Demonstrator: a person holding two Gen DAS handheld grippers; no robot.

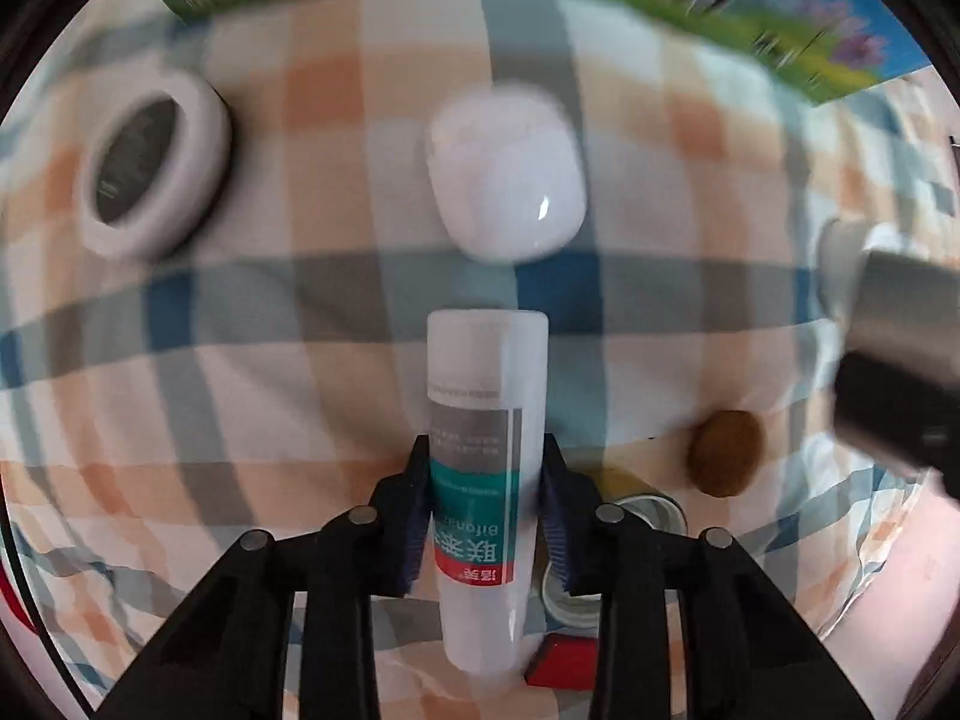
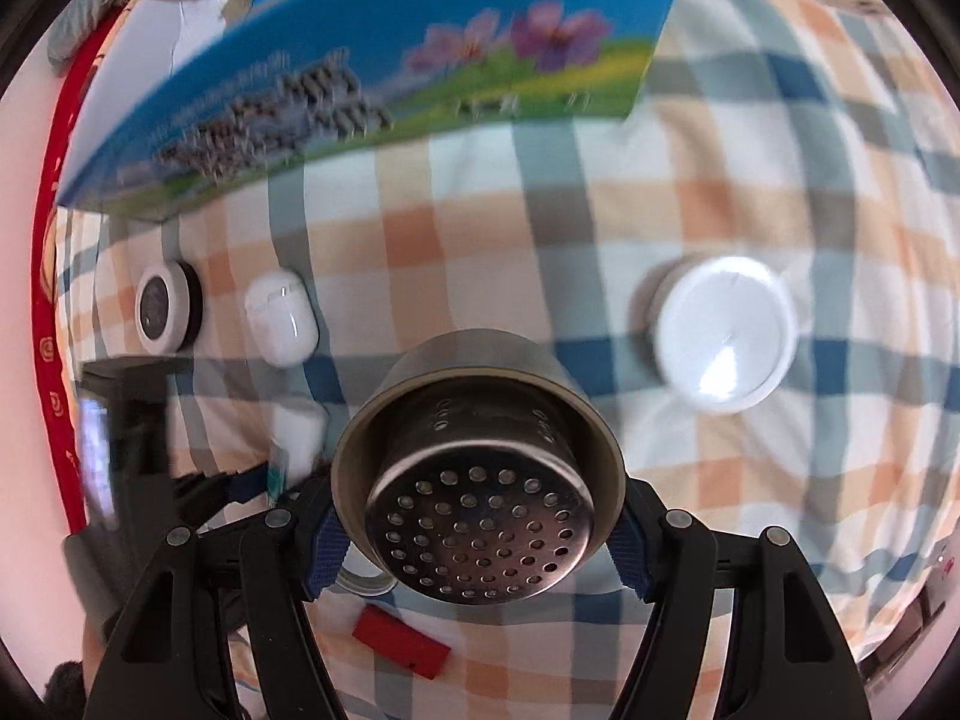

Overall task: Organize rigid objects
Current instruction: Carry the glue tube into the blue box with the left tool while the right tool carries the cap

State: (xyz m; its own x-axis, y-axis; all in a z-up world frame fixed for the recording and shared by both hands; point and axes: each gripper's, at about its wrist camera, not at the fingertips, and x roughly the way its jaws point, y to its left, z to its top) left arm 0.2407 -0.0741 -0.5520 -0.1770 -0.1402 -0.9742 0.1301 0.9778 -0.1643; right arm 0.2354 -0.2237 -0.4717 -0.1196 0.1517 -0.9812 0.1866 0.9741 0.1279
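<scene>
My left gripper (image 1: pixel 486 450) points down and is shut on a white plastic bottle (image 1: pixel 486 372) with a teal, grey and red label, gripped around its middle. Just beyond the bottle's end, a white earbud case (image 1: pixel 507 174) lies on the checked cloth (image 1: pixel 270 330). My right gripper (image 2: pixel 480 516) is shut on a round metal strainer cup (image 2: pixel 480 420) with a perforated base, held by its rim above the cloth. In the right wrist view the left gripper (image 2: pixel 138 438) and the bottle (image 2: pixel 297 438) show blurred at the left.
A white ring-shaped device with a dark face (image 1: pixel 153 171) lies left of the case. A white round lid (image 2: pixel 726 342), a brown lump (image 1: pixel 726 453), a red block (image 2: pixel 402 642) and a clear jar rim (image 1: pixel 648 510) are on the cloth. A blue flowered box (image 2: pixel 360 60) bounds the far side.
</scene>
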